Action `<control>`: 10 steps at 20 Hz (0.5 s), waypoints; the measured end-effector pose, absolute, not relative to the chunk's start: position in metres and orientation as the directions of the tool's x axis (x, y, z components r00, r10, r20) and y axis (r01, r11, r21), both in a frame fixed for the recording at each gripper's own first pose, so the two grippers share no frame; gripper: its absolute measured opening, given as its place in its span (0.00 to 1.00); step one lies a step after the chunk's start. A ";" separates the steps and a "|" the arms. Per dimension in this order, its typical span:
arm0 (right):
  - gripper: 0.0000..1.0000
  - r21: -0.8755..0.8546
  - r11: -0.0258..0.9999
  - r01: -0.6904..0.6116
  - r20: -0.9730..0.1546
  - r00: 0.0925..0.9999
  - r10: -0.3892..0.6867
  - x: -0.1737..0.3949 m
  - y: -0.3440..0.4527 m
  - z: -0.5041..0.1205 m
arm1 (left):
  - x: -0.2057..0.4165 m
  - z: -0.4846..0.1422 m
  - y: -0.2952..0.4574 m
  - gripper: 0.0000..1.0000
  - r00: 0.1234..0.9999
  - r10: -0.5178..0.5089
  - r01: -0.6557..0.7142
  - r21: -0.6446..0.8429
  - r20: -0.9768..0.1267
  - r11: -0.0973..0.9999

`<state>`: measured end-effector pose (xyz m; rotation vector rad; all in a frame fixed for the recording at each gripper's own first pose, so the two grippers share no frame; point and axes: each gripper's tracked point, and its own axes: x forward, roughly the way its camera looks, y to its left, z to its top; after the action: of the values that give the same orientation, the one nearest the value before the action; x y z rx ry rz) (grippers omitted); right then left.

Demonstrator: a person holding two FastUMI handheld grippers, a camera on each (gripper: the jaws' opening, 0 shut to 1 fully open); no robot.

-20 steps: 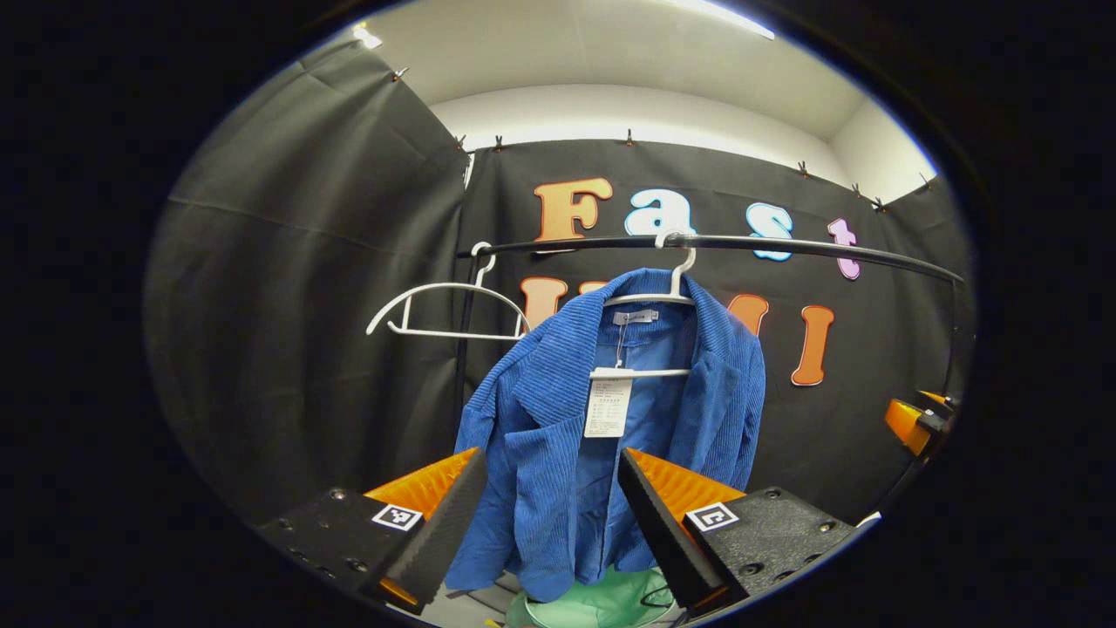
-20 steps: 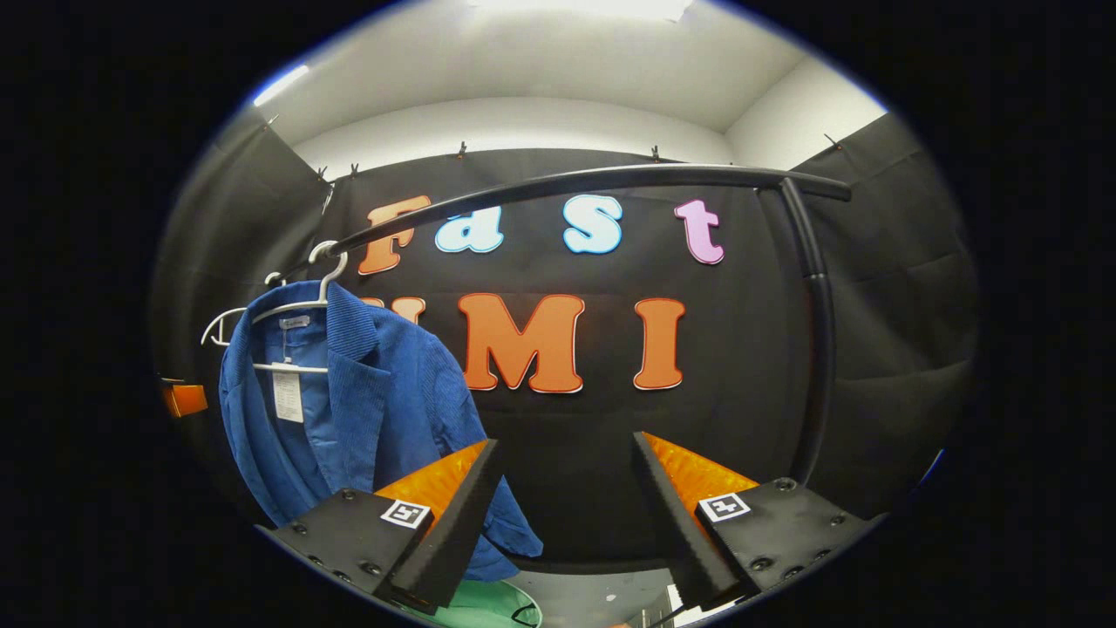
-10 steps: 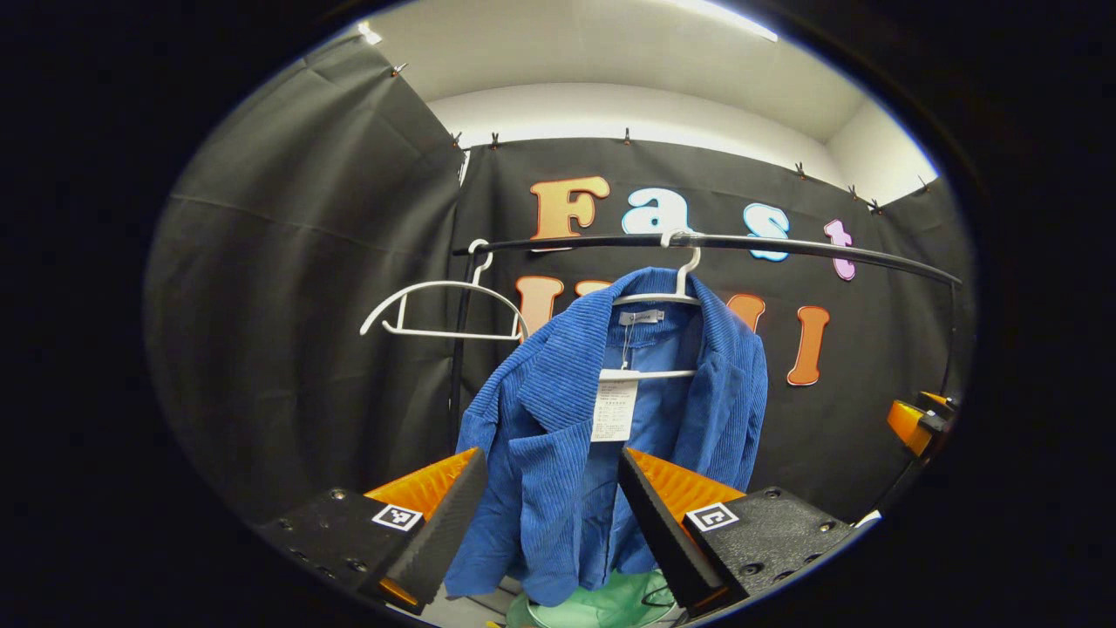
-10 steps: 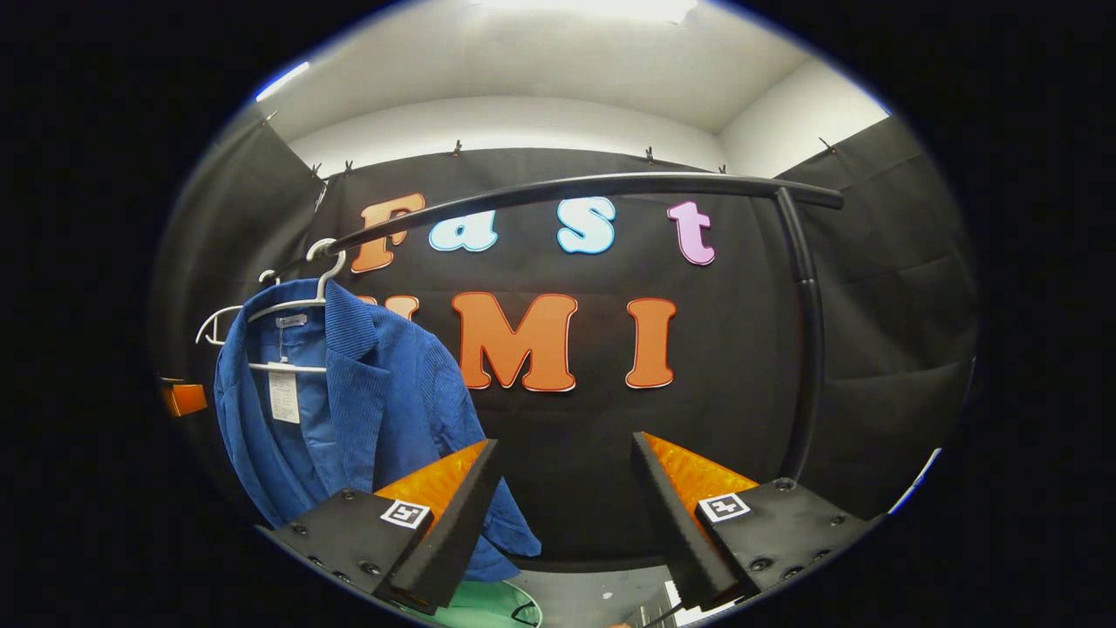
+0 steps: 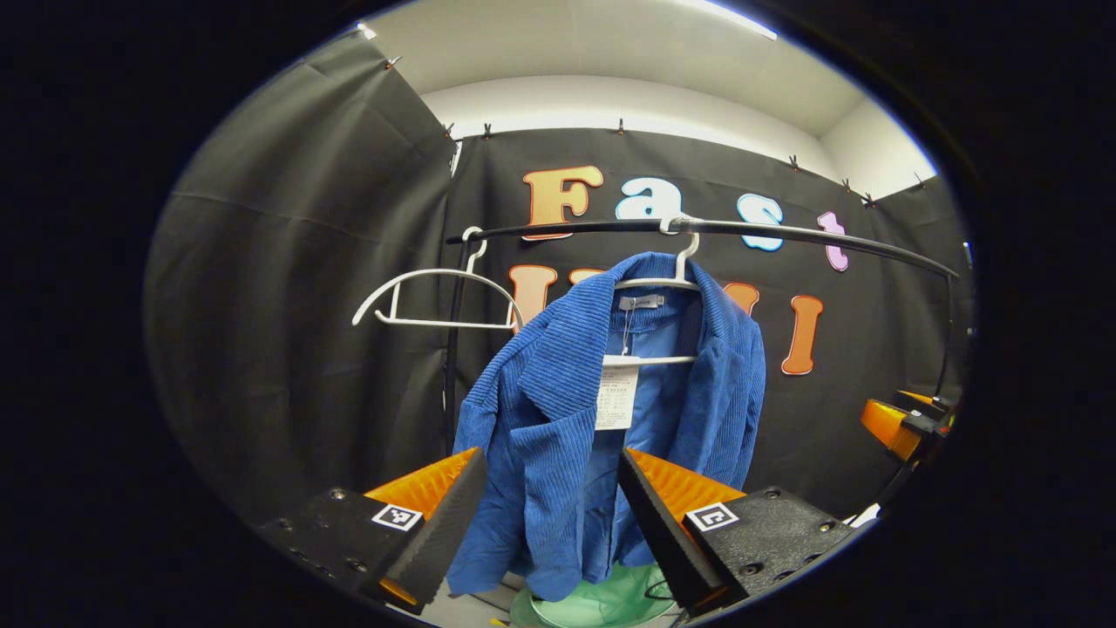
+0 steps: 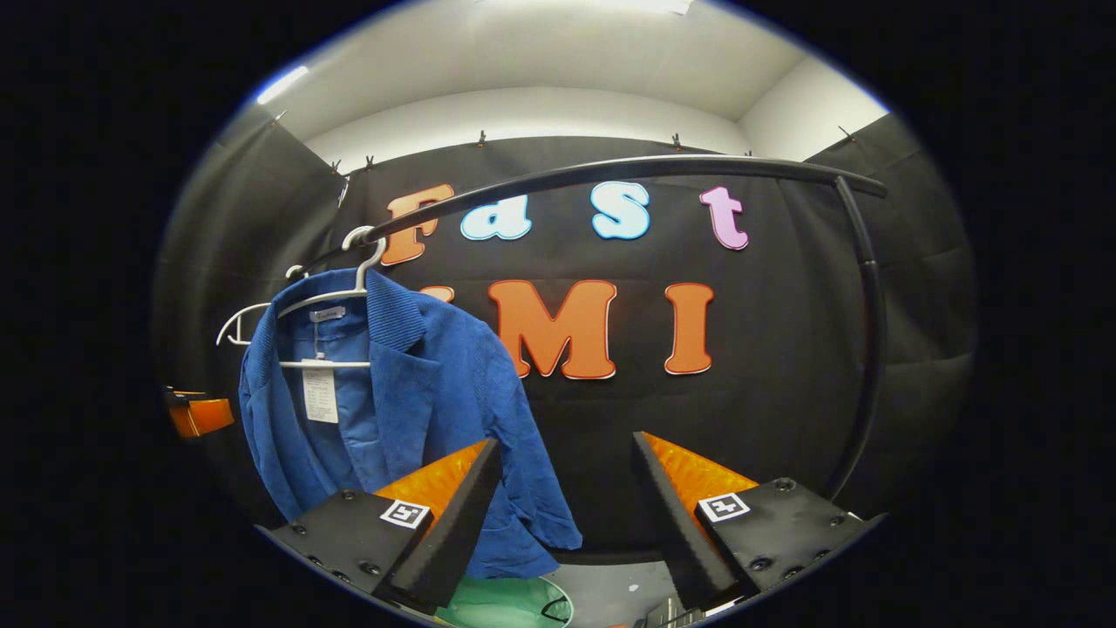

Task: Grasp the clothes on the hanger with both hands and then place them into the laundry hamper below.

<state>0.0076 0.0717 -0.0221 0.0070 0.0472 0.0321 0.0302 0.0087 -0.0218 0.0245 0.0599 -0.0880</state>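
A blue corduroy jacket (image 5: 558,419) with a paper tag hangs on a white hanger (image 5: 664,283) from a black rail (image 5: 785,235). In the left gripper view it hangs straight ahead, and my left gripper (image 5: 551,475) is open, short of the cloth. In the right gripper view the jacket (image 6: 410,410) hangs to the left, and my right gripper (image 6: 567,462) is open with nothing between its fingers. Below the jacket sits the pale green laundry hamper (image 5: 602,604), whose rim (image 6: 506,602) is also in the right gripper view.
A second, bare white hanger (image 5: 432,296) hangs on the rail left of the jacket. The rail bends down into a black post (image 6: 859,366) at the right. The other gripper (image 5: 898,423) is at the far right edge of the left gripper view.
Both views have dropped slightly, so the rail and jacket sit higher in frame. In the right gripper view the jacket has shifted towards the centre and looks nearer. Both grippers stay open.
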 end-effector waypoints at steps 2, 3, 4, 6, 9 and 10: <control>0.92 0.008 0.998 -0.059 -0.058 0.997 0.059 0.011 0.088 -0.026 | 0.029 -0.025 0.011 0.92 0.993 -0.090 0.092 0.022 -0.075 0.996; 0.92 0.009 0.997 -0.071 -0.065 0.995 0.071 0.014 0.095 -0.029 | 0.028 -0.026 0.012 0.95 0.992 -0.093 0.095 0.017 -0.080 0.995; 0.92 0.014 0.996 -0.084 -0.072 0.994 0.085 0.016 0.104 -0.032 | 0.028 -0.029 0.013 0.92 0.992 -0.096 0.097 0.013 -0.085 0.995; 0.92 0.025 0.992 -0.122 -0.085 0.989 0.124 0.021 0.127 -0.037 | 0.029 -0.033 0.015 0.92 0.991 -0.097 0.097 0.004 -0.095 0.995; 0.92 0.029 0.984 -0.175 -0.095 0.980 0.177 0.029 0.158 -0.042 | 0.034 -0.039 0.017 0.92 0.990 -0.097 0.097 -0.004 -0.105 0.995; 0.92 0.026 0.982 -0.190 -0.099 0.977 0.191 0.032 0.167 -0.044 | 0.035 -0.042 0.018 0.92 0.989 -0.100 0.099 -0.008 -0.112 0.995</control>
<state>0.0322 0.1670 -0.0444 0.0167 0.1010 0.1919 0.0350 0.0175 -0.0418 -0.0020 0.1120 -0.0998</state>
